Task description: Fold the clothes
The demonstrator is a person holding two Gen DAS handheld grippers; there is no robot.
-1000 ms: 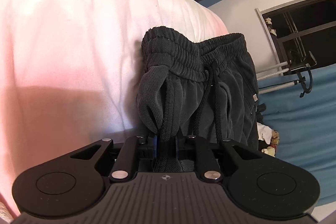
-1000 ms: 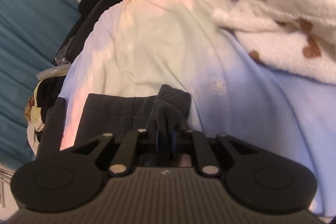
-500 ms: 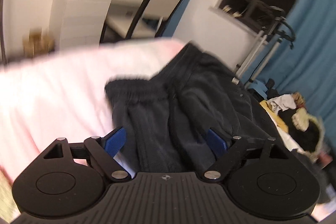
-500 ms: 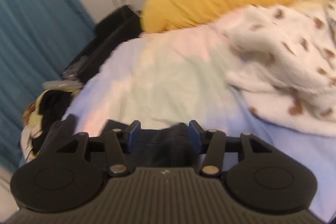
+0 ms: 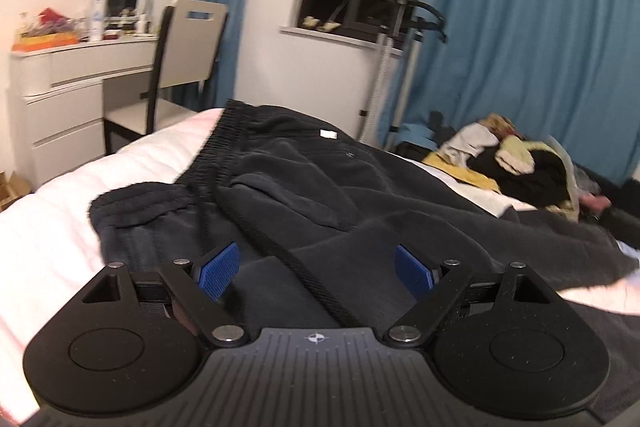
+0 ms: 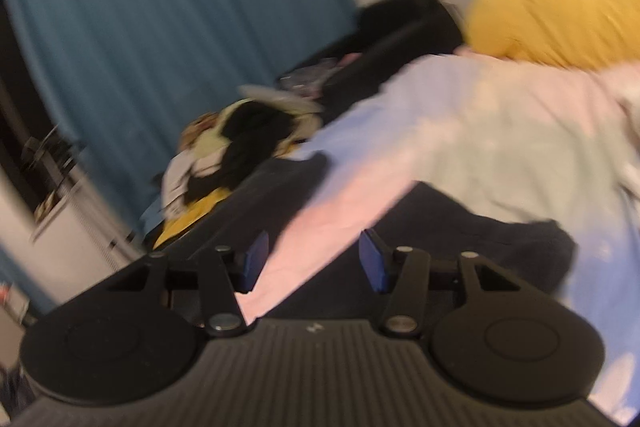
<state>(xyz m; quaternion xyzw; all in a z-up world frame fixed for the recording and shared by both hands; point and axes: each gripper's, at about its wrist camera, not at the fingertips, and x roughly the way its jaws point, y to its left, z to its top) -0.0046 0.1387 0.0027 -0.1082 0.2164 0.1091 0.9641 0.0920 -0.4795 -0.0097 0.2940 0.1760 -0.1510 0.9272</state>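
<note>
**A:** From the left wrist, what step are we looking at?

**B:** The left gripper [image 5: 318, 269] is hanging just above the black trousers [image 5: 304, 179], jaws spread wide with nothing between them; they have just been opening. The trousers are lying on the bed [image 5: 60, 211], waistband toward the far end, drawstring [image 5: 256, 231] trailing across the cloth. I'm reading this as a fold just laid down and let go.

**A:** And next?

**B:** Probably picking a fresh edge to pinch, and smoothing the bunched cuff on the left.

**A:** The room on that side?

**B:** A white dresser [image 5: 68, 99] and a chair [image 5: 180, 63] are standing beyond the bed, blue curtains [image 5: 540, 47] are hanging by a dark window, and a pile of clothes [image 5: 516, 167] is waiting at the right.

**A:** The right wrist?

**B:** It's blurred. The right gripper [image 6: 312, 261] is standing partly open and holding nothing; its jaws have also just been opening. Dark trouser cloth is lying below it on the pale sheet, with a yellow pillow [image 6: 552, 19] farther up and the same clothes pile beside a blue curtain.
</note>
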